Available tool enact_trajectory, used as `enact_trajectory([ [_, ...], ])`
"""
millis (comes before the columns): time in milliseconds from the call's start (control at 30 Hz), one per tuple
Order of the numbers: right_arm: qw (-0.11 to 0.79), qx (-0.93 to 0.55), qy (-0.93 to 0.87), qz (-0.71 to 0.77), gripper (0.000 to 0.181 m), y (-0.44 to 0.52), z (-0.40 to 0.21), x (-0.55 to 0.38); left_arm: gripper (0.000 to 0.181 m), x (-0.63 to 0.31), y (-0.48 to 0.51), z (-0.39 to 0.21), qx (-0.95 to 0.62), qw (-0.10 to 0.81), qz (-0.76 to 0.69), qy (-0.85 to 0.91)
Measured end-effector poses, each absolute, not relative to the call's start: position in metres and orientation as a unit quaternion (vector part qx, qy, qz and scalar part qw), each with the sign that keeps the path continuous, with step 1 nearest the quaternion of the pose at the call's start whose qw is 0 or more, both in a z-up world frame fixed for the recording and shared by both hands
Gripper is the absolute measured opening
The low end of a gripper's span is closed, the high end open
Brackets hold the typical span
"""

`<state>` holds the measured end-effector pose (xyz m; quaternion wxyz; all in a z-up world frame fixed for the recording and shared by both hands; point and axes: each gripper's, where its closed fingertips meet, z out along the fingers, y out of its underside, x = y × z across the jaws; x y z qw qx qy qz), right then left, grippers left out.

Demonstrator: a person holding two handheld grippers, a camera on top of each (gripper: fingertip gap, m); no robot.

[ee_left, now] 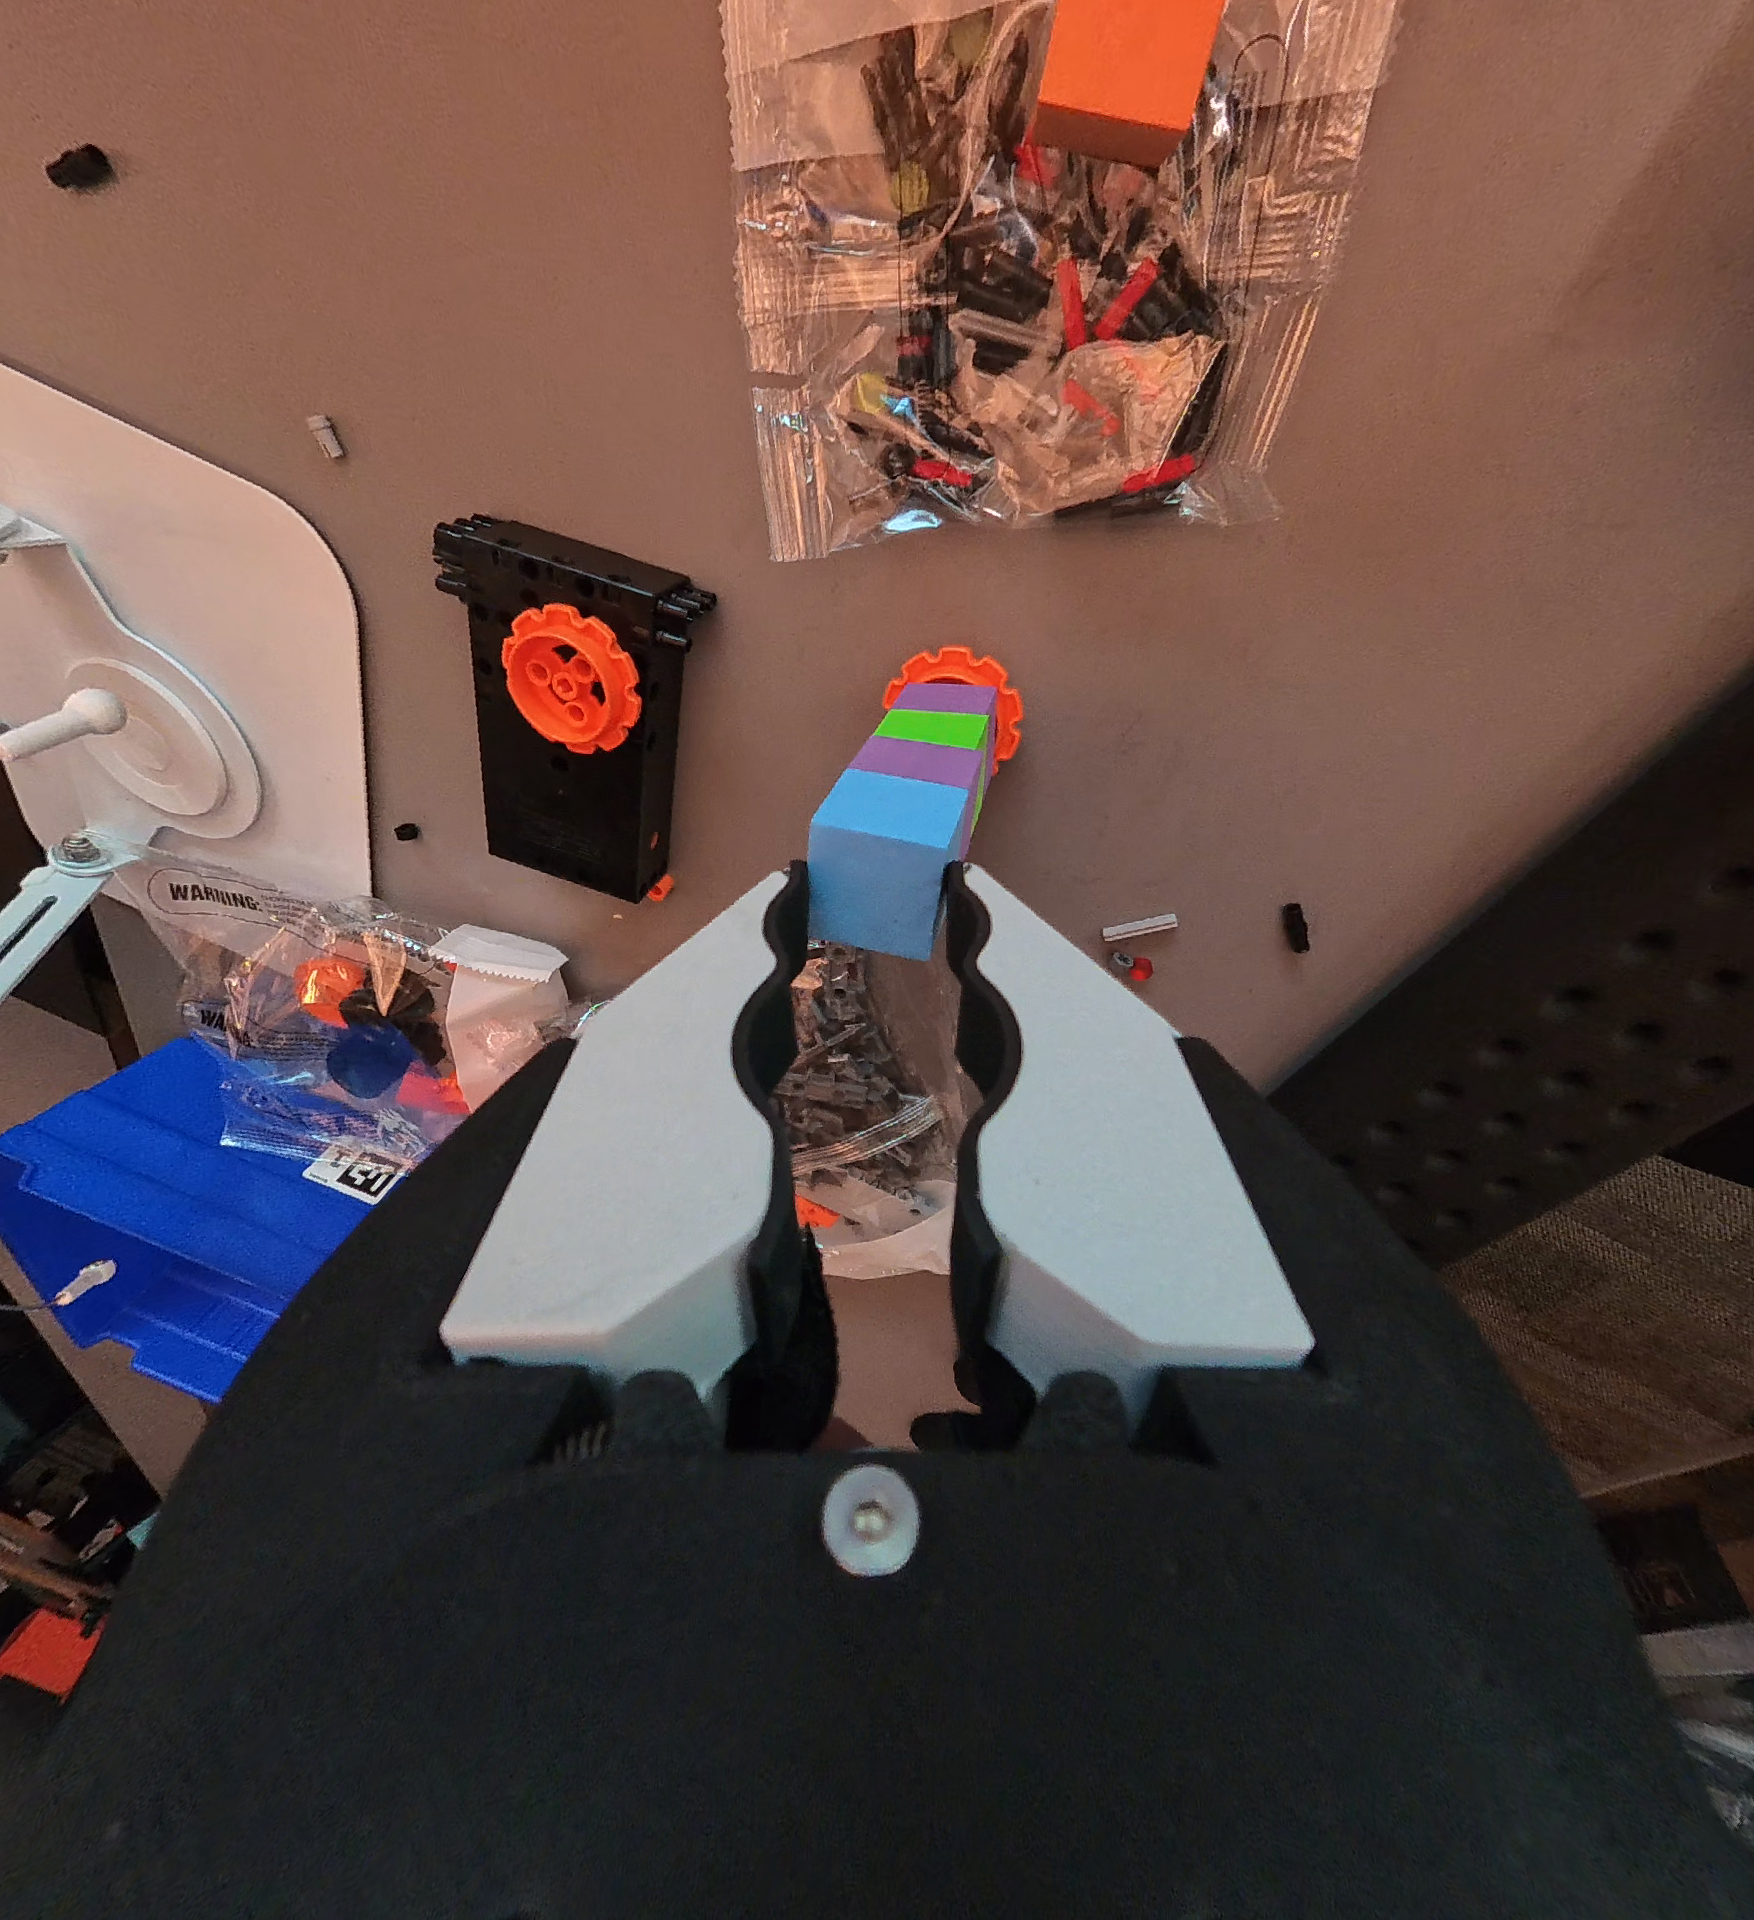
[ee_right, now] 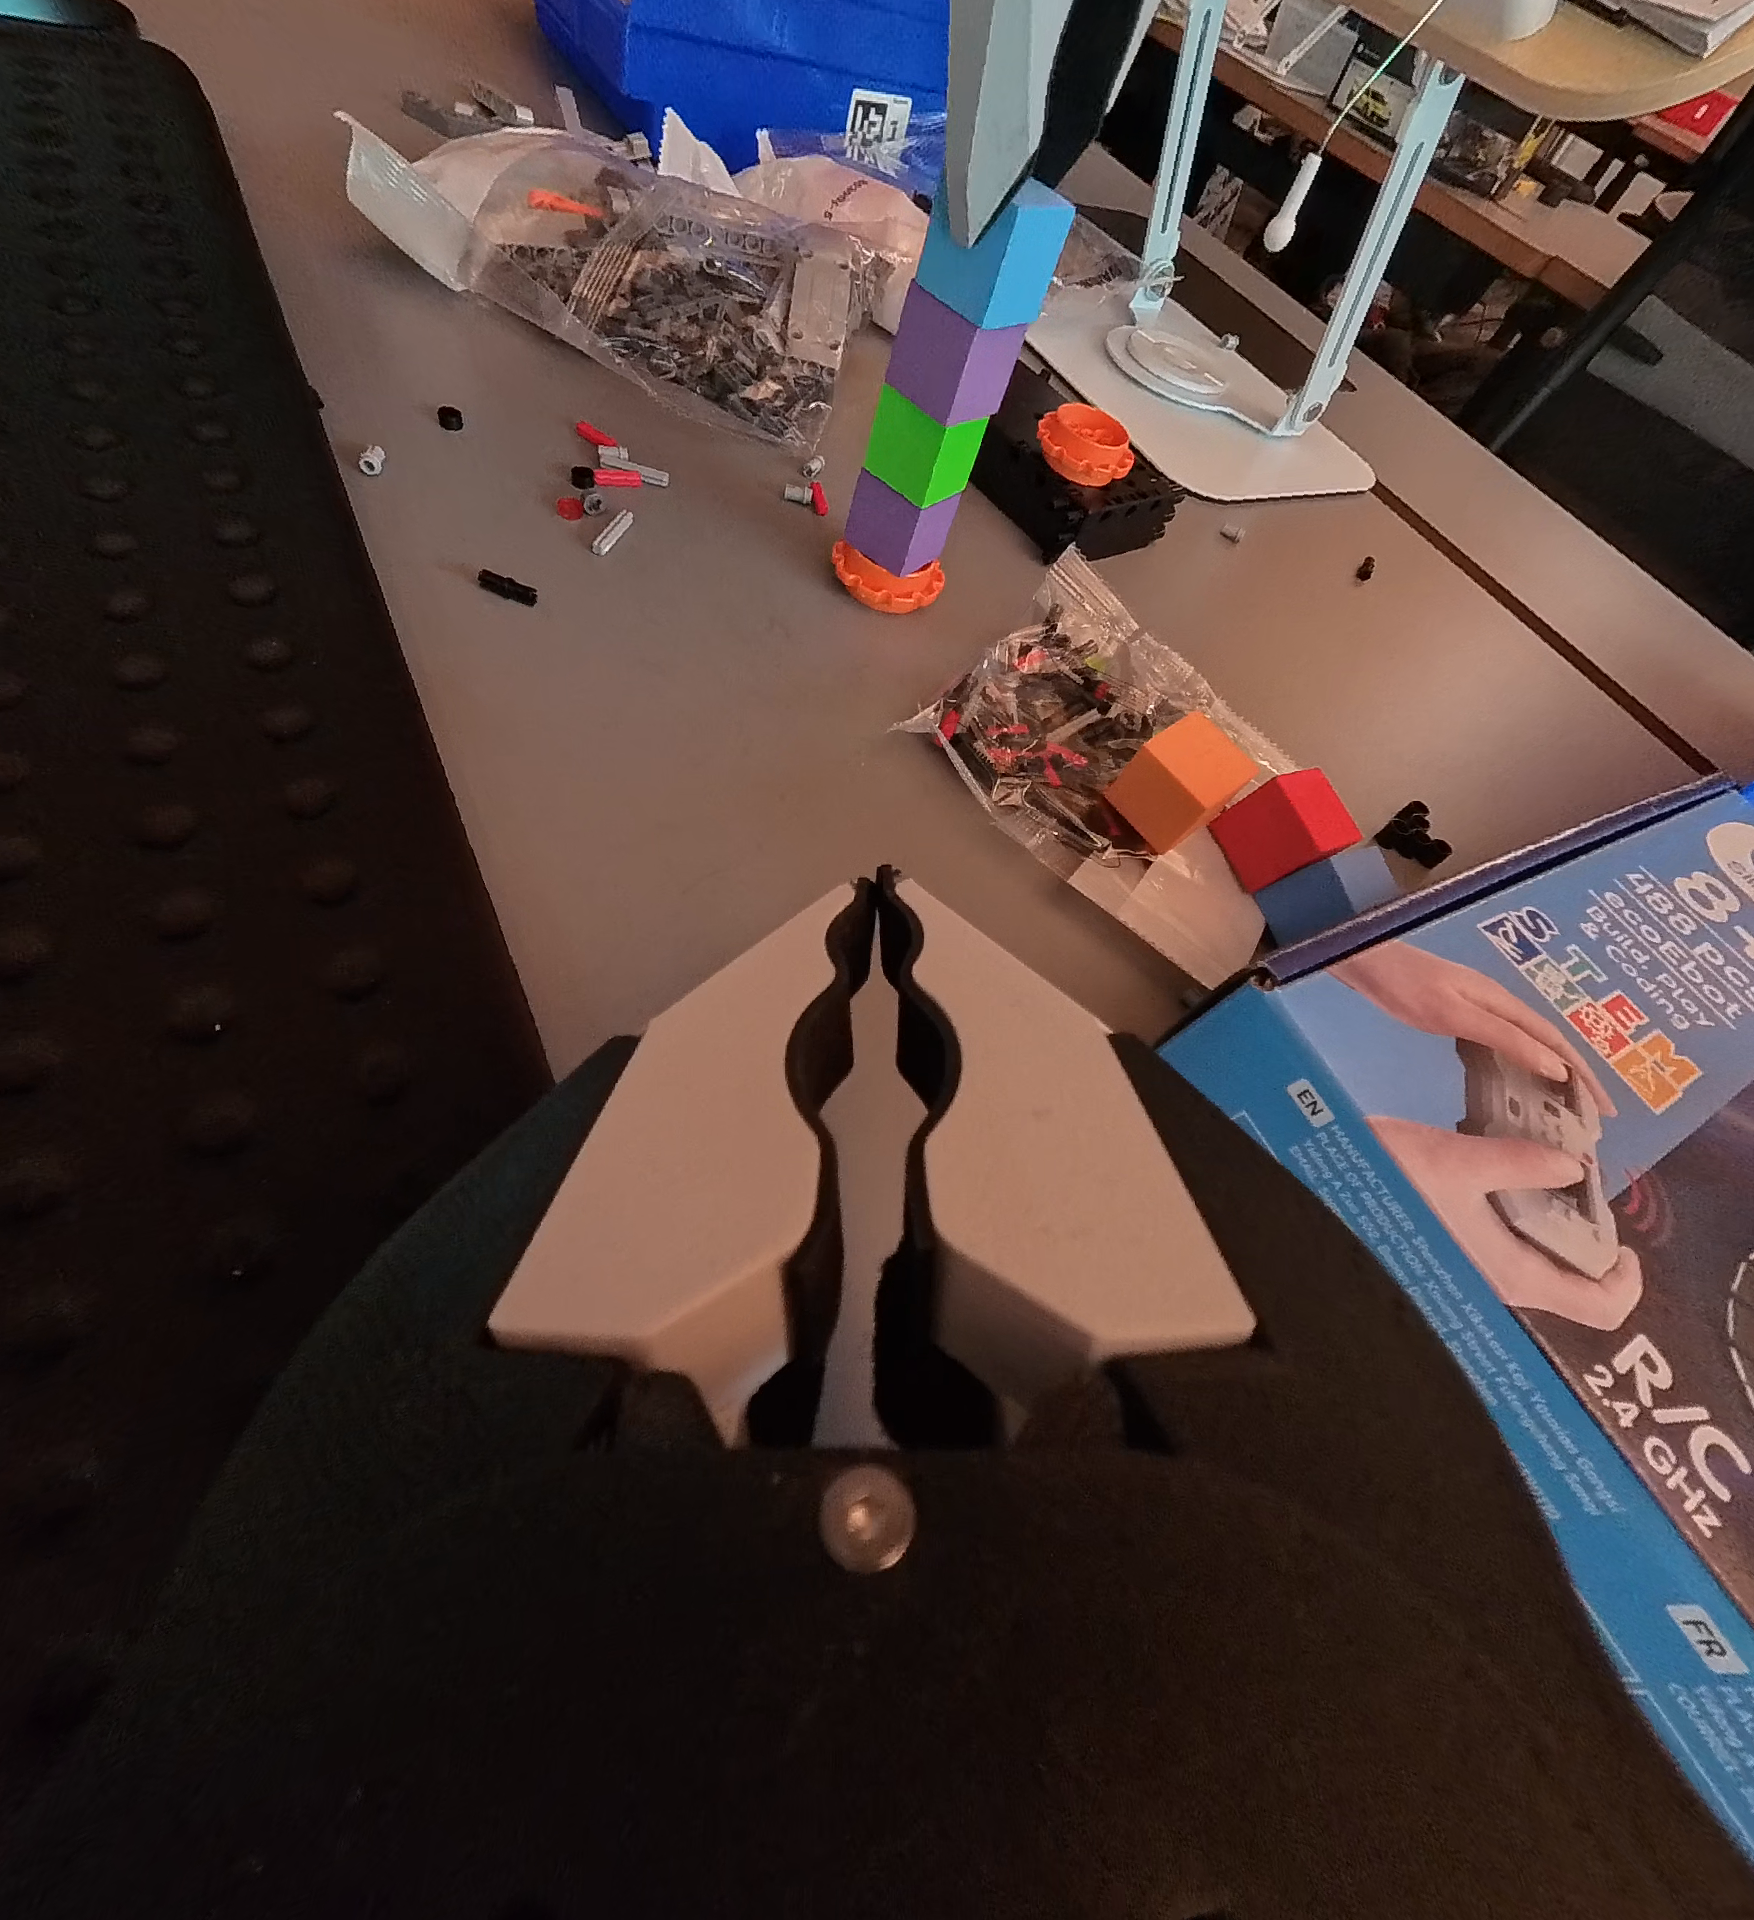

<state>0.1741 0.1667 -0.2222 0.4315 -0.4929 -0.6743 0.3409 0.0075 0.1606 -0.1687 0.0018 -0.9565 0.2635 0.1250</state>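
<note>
A tower of foam cubes stands on an orange gear wheel (ee_right: 887, 584) on the table: purple (ee_right: 899, 528), green (ee_right: 923, 449), purple (ee_right: 956, 353), light blue (ee_right: 998, 260) on top. My left gripper (ee_left: 878, 894) is shut on the light blue top cube (ee_left: 883, 862) from above; it shows in the right wrist view (ee_right: 1003, 197) coming down onto the tower. My right gripper (ee_right: 878, 883) is shut and empty, low over the table, well short of the tower. Orange (ee_right: 1179, 779), red (ee_right: 1283, 826) and blue (ee_right: 1320, 899) cubes lie to its right.
A black plate with an orange gear (ee_left: 572, 707) lies left of the tower. Bags of small parts (ee_left: 1018, 291) (ee_right: 665, 270), loose pins (ee_right: 608, 483), a blue bin (ee_left: 156, 1174), a white lamp base (ee_left: 177, 644), a blue printed box (ee_right: 1579, 1195) and a black perforated mat (ee_right: 125, 727) surround it. My right fingertips sit around 20 centimetres from my left ones. The left tips stand about 10 centimetres off the orange gear wheel (ee_right: 887, 584).
</note>
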Motion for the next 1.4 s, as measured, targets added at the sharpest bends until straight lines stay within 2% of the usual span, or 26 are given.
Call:
enact_trajectory([
  [133,0.432,-0.493,-0.674,0.341,0.0,0.167,-0.222,0.174,0.025,0.006,0.161,-0.168,-0.956,0.005,0.13,0.264],
  [300,0.432,-0.493,-0.674,0.341,0.0,0.167,-0.222,0.174,0.041,0.007,0.168,-0.156,-0.954,0.038,0.143,0.261],
  [467,0.431,-0.493,-0.675,0.34,0.0,0.167,-0.223,0.174,0.04,0.042,0.193,-0.152,-0.936,0.082,0.152,0.307],
  [600,0.43,-0.495,-0.675,0.339,0.0,0.167,-0.224,0.174,0.04,0.074,0.221,-0.175,-0.92,0.094,0.153,0.348],
  [800,0.428,-0.496,-0.675,0.34,0.0,0.167,-0.224,0.174,0.042,0.092,0.242,-0.232,-0.915,0.064,0.135,0.375],
  [1000,0.428,-0.495,-0.675,0.341,0.0,0.167,-0.224,0.174,0.026,0.085,0.249,-0.253,-0.916,0.062,0.142,0.37],
  [1100,0.428,-0.493,-0.676,0.341,0.0,0.166,-0.224,0.174,0.026,0.082,0.241,-0.229,-0.916,0.074,0.142,0.369],
  [1267,0.428,-0.492,-0.678,0.341,0.0,0.166,-0.224,0.174,0.026,0.056,0.214,-0.152,-0.926,0.104,0.14,0.335],
  [1400,0.428,-0.491,-0.678,0.339,0.0,0.166,-0.224,0.174,0.026,0.02,0.188,-0.113,-0.937,0.096,0.144,0.302],
])
